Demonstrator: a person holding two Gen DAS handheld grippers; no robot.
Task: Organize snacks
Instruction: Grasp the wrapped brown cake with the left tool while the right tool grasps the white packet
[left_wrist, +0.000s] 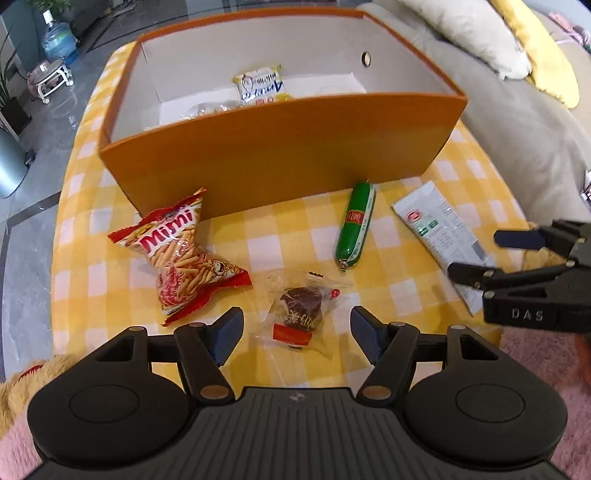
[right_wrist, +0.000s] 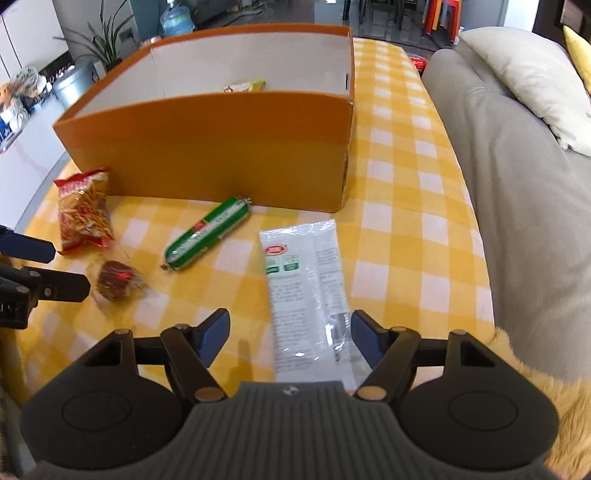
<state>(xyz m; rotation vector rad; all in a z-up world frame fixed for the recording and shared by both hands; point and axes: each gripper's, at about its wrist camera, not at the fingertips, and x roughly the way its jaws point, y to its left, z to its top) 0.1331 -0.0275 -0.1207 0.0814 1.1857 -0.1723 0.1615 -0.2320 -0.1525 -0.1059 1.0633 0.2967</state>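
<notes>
An orange box (left_wrist: 280, 147) (right_wrist: 207, 147) stands on the yellow checked table, with a yellow-white snack packet (left_wrist: 260, 88) and another clear pack inside. In front lie a red Mimi stick-snack bag (left_wrist: 184, 254) (right_wrist: 84, 210), a green sausage (left_wrist: 355, 225) (right_wrist: 208, 232), a clear-wrapped brown cake (left_wrist: 301, 306) (right_wrist: 116, 278) and a white flat packet (left_wrist: 441, 232) (right_wrist: 308, 291). My left gripper (left_wrist: 297, 334) is open, low over the cake, fingers on either side of it. My right gripper (right_wrist: 290, 336) (left_wrist: 476, 254) is open over the white packet's near end.
A beige sofa (right_wrist: 517, 177) with a cream cushion (right_wrist: 532, 70) runs along the table's right side. Fluffy pink and yellow fabric (left_wrist: 535, 354) lies at the near edge. A water bottle (left_wrist: 59, 37), a small cart and plants stand on the floor at the far left.
</notes>
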